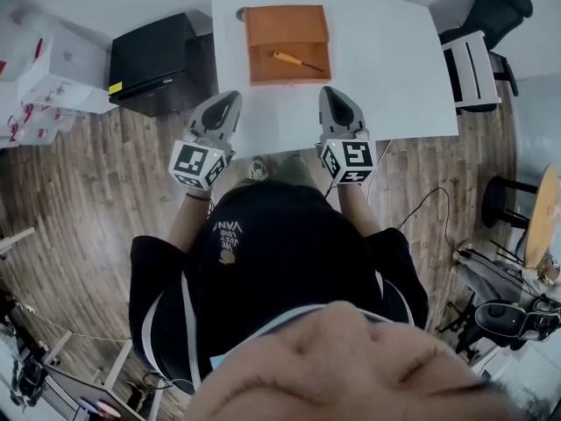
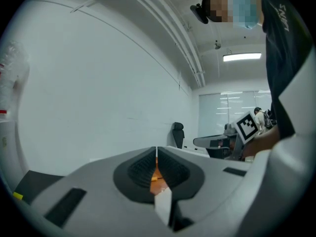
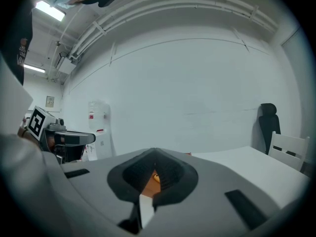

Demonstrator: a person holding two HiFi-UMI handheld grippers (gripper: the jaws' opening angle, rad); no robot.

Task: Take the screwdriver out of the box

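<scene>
An open orange-brown box [image 1: 263, 67] lies at the far middle of the white table [image 1: 394, 68]. Inside it rests the screwdriver [image 1: 295, 60], with a yellow-orange handle and a dark shaft. My left gripper [image 1: 233, 95] hovers over the table's near edge, below and left of the box, its jaws together and empty. My right gripper [image 1: 329, 90] is level with it just below the box's right part, also shut and empty. In the left gripper view the left gripper [image 2: 156, 149] shows a sliver of orange box [image 2: 156, 174] behind its jaws. The right gripper [image 3: 154, 152] frames the box [image 3: 149, 182] likewise.
A black cabinet [image 1: 153, 60] stands against the table's left side, with white cartons [image 1: 44, 77] further left. A white chair [image 1: 469, 68] and a black office chair [image 1: 500, 7] are at the table's right. A dark stool [image 1: 504, 202] is on the wood floor.
</scene>
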